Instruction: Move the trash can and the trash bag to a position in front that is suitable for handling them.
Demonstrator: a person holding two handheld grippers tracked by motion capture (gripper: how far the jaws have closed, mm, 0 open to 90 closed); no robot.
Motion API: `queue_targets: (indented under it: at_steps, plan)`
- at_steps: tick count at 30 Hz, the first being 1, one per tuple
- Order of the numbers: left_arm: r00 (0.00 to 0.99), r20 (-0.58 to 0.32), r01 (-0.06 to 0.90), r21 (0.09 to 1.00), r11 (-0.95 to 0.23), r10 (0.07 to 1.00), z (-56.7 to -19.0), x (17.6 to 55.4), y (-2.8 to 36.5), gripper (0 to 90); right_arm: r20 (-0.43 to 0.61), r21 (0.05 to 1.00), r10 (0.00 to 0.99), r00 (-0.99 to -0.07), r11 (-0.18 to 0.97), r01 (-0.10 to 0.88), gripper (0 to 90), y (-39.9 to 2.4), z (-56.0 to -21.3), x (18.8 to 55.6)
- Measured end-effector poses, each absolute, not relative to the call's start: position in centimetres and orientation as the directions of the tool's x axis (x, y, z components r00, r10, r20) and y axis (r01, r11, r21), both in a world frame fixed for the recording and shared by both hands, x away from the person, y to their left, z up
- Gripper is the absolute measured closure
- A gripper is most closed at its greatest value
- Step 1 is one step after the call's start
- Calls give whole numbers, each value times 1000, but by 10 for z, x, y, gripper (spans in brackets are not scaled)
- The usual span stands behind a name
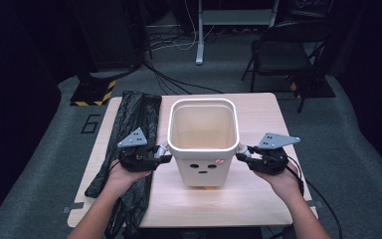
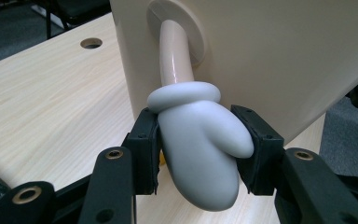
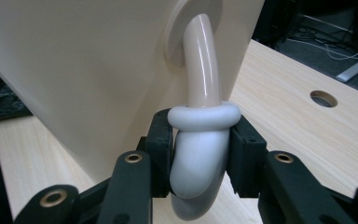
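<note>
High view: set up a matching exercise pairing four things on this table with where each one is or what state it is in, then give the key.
Things:
1. cream plastic bin with a face
2. crumpled black plastic bag
3. left tool
4. round hole in the wooden tabletop

States or places:
A. lies flat along the table's left edge
B. stands upright, empty, mid-table
C. shut on the bin's white mitten-shaped handle
D. open, uncovered, beyond the bin

Pairs: 1-B, 2-A, 3-C, 4-D

Bin [image 1: 203,149] blocks table [image 1: 258,199] centre between hands; black bags [image 1: 134,119] crowd left; right side open.
</note>
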State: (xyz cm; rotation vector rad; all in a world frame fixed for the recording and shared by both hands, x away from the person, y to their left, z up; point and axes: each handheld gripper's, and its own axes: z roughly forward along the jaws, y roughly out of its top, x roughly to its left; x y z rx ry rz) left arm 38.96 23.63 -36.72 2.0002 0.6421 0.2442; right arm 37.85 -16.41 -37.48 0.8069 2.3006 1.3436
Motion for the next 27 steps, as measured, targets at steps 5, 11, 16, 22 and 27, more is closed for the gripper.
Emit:
queue_targets:
  at_steps: [5, 11, 16, 22, 27]
  plan:
    - [837, -105, 348, 859, -376, 537, -352, 388, 248, 481, -8, 862, 624, -781, 401, 311, 546, -164, -371, 378]
    - [845, -110, 341, 865, -369, 522, -325, 383, 263, 444, -36, 850, 620, -784, 431, 301, 523, -168, -359, 374]
    - [845, -115, 343, 866, -365, 522, -312, 384, 270, 444, -15, 876, 600, -800, 393, 279, 516, -175, -343, 372]
    - [849, -122, 339, 872, -353, 514, -300, 387, 275, 451, 3, 892, 561, -828, 372, 256, 495, -182, -321, 370]
    - [851, -116, 328, 878, -348, 512, -291, 392, 275, 454, 9, 892, 546, -838, 374, 254, 499, -185, -309, 369]
